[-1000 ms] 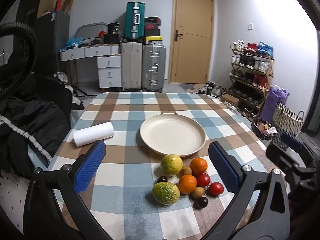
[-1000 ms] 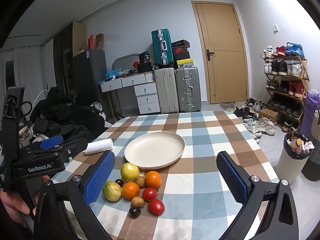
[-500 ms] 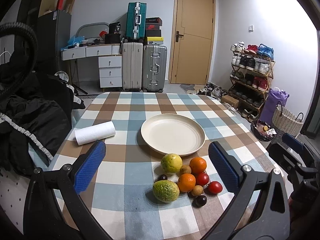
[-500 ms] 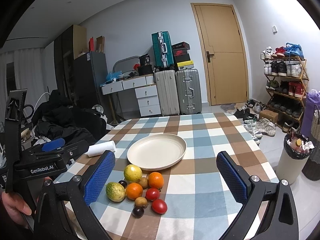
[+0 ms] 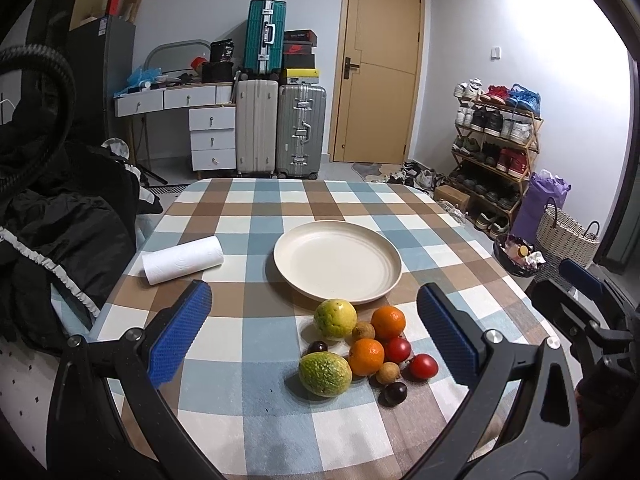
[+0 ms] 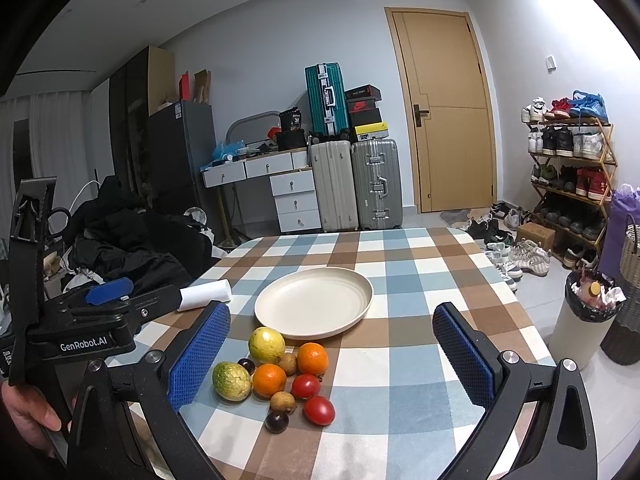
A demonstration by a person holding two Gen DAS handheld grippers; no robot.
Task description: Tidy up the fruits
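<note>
Fruit cluster (image 5: 360, 350) lies just beside the plate (image 5: 338, 262), ahead of both grippers. Left gripper (image 5: 314, 330) and right gripper (image 6: 332, 354) jaws spread wide, empty.

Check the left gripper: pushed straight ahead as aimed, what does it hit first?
Probably the plate. The left gripper, open and empty, hovers over the fruit pile, aimed past it toward the plate; depth is unclear.

Both the left tongs (image 5: 314, 334) and the right tongs (image 6: 332, 350) gape wide, holding nothing, side by side.
</note>
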